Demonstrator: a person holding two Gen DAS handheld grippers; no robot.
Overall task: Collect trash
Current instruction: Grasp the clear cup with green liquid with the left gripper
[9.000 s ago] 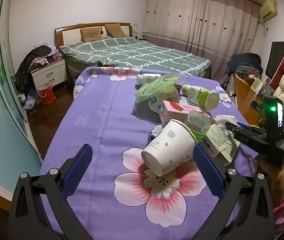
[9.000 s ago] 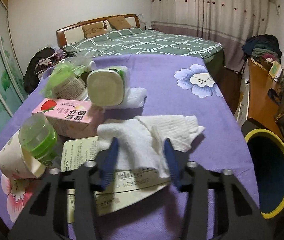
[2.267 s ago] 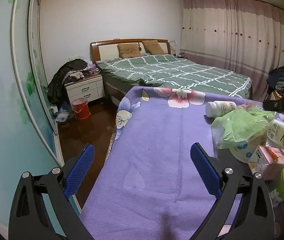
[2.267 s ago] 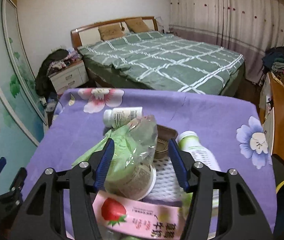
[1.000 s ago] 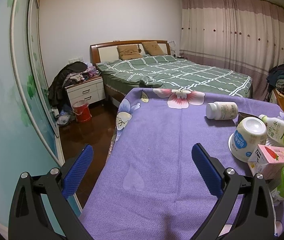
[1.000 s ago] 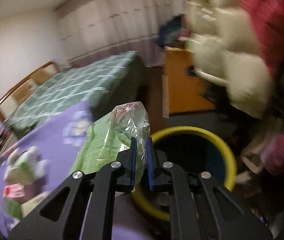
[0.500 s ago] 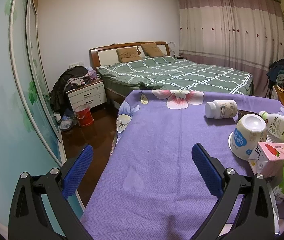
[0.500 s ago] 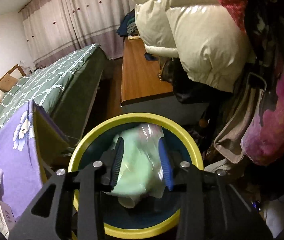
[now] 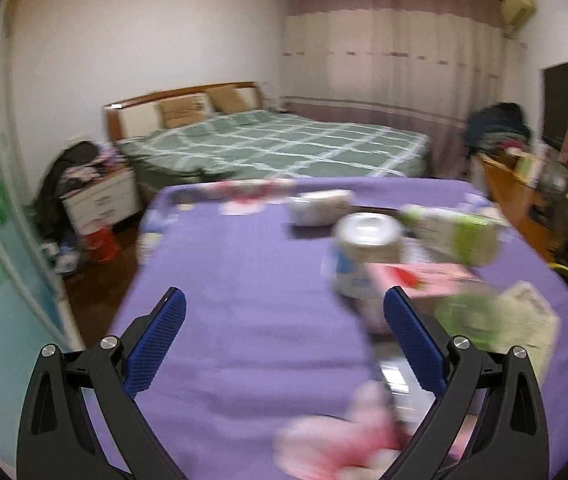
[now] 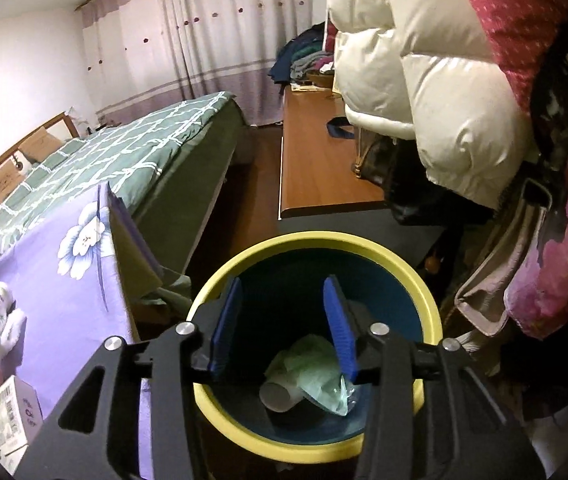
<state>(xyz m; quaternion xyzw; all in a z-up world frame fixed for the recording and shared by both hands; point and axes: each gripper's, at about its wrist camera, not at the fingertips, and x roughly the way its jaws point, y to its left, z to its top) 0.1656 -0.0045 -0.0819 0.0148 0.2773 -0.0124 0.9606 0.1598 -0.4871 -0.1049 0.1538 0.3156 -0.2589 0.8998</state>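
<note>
My right gripper point(image 10: 282, 314) is open and empty, held over the yellow-rimmed blue trash bin point(image 10: 423, 280). A green plastic bag point(image 10: 315, 376) and a paper cup point(image 10: 278, 396) lie at the bin's bottom. My left gripper point(image 9: 284, 320) is open and empty above the purple flowered table point(image 9: 244, 280). The left wrist view is blurred. On the table's right lie a white cup point(image 9: 363, 248), a pink carton point(image 9: 423, 280), a green-labelled bottle point(image 9: 451, 236), a white pill bottle point(image 9: 317, 204) and a paper leaflet point(image 9: 523, 320).
A green checked bed point(image 9: 276, 144) stands behind the table. A wooden desk point(image 10: 315, 160) and hanging padded coats point(image 10: 443, 80) crowd the bin's far side. A nightstand point(image 9: 100, 200) and red bucket point(image 9: 102, 244) sit left of the table. Bottles and a box point(image 10: 8, 412) lie at the table edge.
The green bag has dropped from my right gripper to the bin's bottom. My left gripper has swung right, toward the trash on the table.
</note>
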